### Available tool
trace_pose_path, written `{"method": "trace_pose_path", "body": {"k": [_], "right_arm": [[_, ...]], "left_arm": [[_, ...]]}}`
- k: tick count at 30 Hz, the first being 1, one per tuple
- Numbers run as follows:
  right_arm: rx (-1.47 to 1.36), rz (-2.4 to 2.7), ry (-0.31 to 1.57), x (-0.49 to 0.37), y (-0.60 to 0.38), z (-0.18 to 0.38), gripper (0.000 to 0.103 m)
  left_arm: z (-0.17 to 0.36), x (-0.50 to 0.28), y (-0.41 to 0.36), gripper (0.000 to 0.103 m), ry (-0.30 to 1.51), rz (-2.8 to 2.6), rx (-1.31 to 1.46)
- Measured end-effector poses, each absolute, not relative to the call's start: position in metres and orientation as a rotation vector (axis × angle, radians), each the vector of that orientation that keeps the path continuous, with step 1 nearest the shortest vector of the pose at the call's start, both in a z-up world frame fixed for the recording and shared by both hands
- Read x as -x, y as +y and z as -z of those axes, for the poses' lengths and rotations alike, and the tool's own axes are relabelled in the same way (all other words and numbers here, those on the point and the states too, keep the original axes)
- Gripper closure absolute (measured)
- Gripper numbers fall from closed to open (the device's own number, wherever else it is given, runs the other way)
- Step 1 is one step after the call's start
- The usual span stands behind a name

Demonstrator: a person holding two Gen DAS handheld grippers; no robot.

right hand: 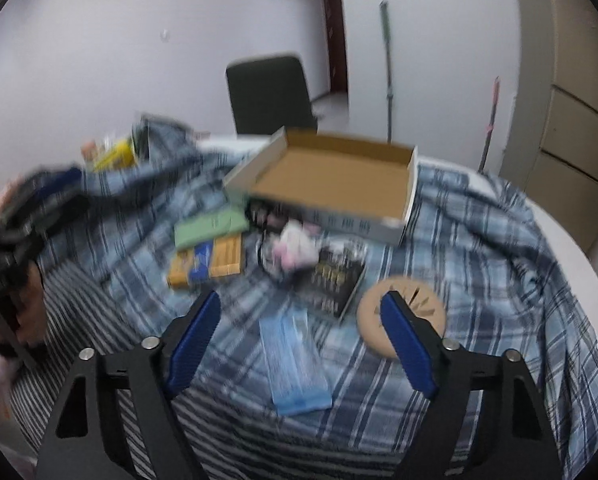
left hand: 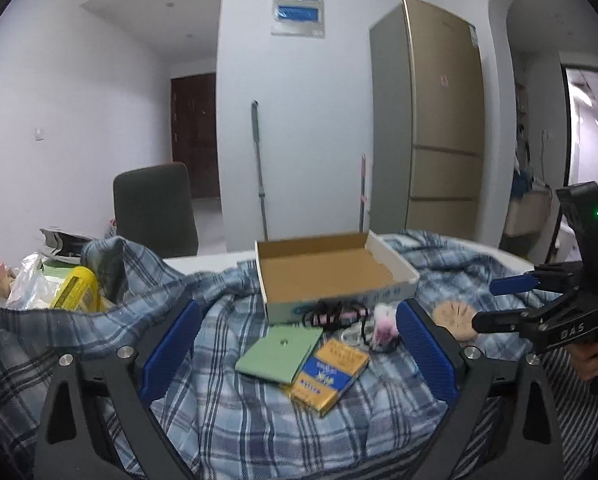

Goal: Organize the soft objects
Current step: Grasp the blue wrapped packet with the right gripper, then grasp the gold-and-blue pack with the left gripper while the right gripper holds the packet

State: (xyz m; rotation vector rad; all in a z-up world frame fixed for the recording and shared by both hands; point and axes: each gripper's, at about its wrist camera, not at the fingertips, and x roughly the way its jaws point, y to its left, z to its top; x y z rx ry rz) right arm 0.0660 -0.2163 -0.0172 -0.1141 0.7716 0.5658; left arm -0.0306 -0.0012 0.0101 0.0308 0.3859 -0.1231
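Fingers of the left hand-held gripper (left hand: 299,350) stand wide apart with nothing between them, low over the blue plaid cloth (left hand: 235,412) that covers the counter (right hand: 567,248). The right hand-held gripper (right hand: 301,338) is spread as well and holds nothing; its right finger (right hand: 409,344) overlaps the round tan disc (right hand: 427,312) in the right wrist view, though contact cannot be told from that blurred picture. Just ahead of the right gripper a pale blue packet (right hand: 295,364) lies flat on the cloth, with a dark patterned packet (right hand: 335,280) beyond it. Between the left gripper's fingers sit a green card (left hand: 279,354) and, partly under its edge, an orange and blue packet (left hand: 327,376). Farther on, a small white and pink soft toy (left hand: 385,328) rests beside a tangle of black cord (left hand: 331,314), both just in front of the open cardboard box (left hand: 331,268). At far left a yellow pack (left hand: 77,290) lies among crumpled cloth. Behind the counter stand a dark chair (left hand: 155,208) and a gold refrigerator (left hand: 439,120).
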Motion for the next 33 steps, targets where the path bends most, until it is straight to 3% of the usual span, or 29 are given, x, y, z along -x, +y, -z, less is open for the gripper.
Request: {"method": "trace_pose_path", "body": {"k": [11,17,25,33], "right_arm": [[0.184,-0.635,0.989,-0.077,-0.196,0.070,0.045],[0.180,-0.634,1.041,-0.081,-0.196,0.079,0.069],[0.153,-0.630,0.892,-0.074,-0.203,0.042,0.073],[0.108,-0.598,0.711,-0.084,-0.204,0.005,0.073]], "left_arm": [[0.012,0.029,-0.006,0.010,0.475,0.156,-0.083],[0.012,0.028,-0.009,0.010,0.497,0.183,-0.105],[0.008,0.027,-0.020,0.011,0.526,0.301,-0.206],[0.012,-0.023,-0.035,0.032,0.713,0.407,-0.235]]}}
